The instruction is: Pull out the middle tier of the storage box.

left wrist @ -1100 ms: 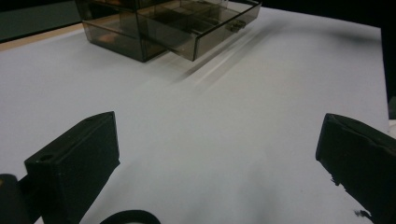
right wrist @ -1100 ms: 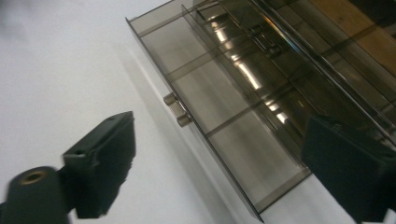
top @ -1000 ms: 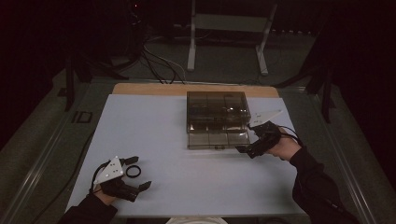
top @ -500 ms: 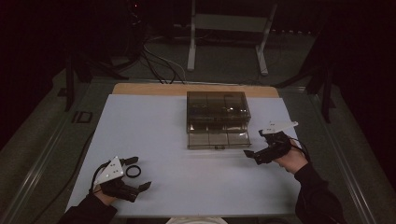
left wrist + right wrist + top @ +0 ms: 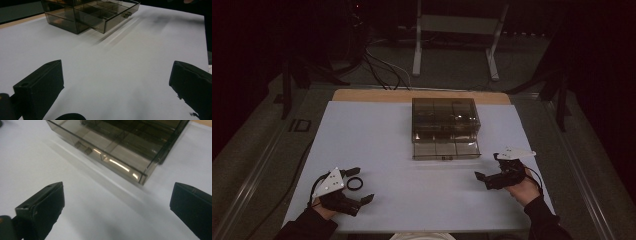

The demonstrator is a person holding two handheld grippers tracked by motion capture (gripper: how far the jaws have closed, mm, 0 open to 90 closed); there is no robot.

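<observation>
In the high view, a smoky transparent plastic organiser box (image 5: 445,121) is seen at the far middle of the white table top (image 5: 377,135), with its bottom drawer (image 5: 445,149) pulled out toward the near side. The right gripper (image 5: 487,170) is held just above the table at the near right, a little to the right of the drawer front and apart from it; its jaws are spread wide and nothing is held between them. The left gripper (image 5: 360,184) is rested at the near left, well apart from the box, its jaws likewise spread wide and empty. A small black ring (image 5: 354,183) is seen lying on the table between them.

In the left gripper view, the box (image 5: 82,12) is seen at the far end of the table, the open drawer (image 5: 110,13) jutting out with its divided compartments visible. Bare white surface is framed by the two widely parted black jaws, and the ring's (image 5: 70,116) edge is seen at the bottom.

In the right gripper view, the drawer (image 5: 107,152) is seen close ahead, with a small latch on its front wall. The jaws are held wide apart over bare table, clear of the drawer.
</observation>
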